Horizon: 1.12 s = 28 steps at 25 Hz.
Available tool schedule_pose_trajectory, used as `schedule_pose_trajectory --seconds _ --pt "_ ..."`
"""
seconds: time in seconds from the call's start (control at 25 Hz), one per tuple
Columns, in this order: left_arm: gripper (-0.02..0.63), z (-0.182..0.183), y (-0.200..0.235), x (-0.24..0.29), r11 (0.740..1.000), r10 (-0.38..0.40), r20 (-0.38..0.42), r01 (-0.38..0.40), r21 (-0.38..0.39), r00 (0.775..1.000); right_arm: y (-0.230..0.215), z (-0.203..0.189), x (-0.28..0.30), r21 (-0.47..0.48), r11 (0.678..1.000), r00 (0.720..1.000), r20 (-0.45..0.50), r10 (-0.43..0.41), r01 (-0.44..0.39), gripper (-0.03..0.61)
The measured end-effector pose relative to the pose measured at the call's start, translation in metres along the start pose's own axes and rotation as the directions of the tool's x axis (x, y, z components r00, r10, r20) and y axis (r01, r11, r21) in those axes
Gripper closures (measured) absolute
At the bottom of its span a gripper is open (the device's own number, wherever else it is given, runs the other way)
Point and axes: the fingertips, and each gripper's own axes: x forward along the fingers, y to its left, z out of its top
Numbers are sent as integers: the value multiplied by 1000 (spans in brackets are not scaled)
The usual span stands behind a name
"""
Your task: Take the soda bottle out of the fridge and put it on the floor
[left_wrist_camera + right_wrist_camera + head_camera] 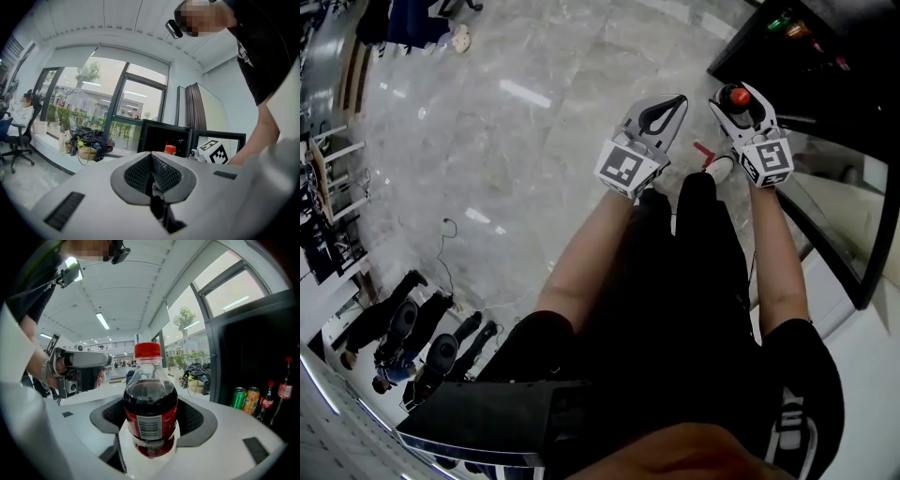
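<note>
The soda bottle (150, 401), dark cola with a red cap and red label, stands upright between the jaws of my right gripper (150, 425), which is shut on it. From the head view only its red cap (738, 96) shows in the right gripper (737, 105), just outside the black fridge (825, 84) and above the marble floor (534, 141). My left gripper (668, 110) hangs beside it to the left, shut and empty (151, 158). The left gripper view also catches the cap (170, 149) in front of the open fridge (161, 136).
Inside the fridge stand two cans (246, 399) and two small cola bottles (274, 397). Its glass door (839, 211) hangs open at the right. The person's legs and a shoe (719, 169) are below the grippers. Seated people (412, 328) are at lower left; bags (86, 143) lie by the window.
</note>
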Motion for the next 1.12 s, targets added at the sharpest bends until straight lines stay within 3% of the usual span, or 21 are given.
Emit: schedule_pose_trajectory --seconds 0.2,0.48,0.72,1.12 --pt "612 -20 19 -30 1000 -26 24 26 -15 999 21 -11 17 40 996 997 31 -75 74 261" --pt "612 -80 56 -49 998 -28 19 29 -49 999 24 -73 55 61 990 991 35 -129 127 261" --pt "612 -170 78 -30 997 -13 7 14 -76 1000 6 -174 88 78 993 995 32 -96 93 261" --pt "612 -339 98 19 996 6 -74 -13 -89 997 -14 -347 137 25 998 995 -73 67 -65 261"
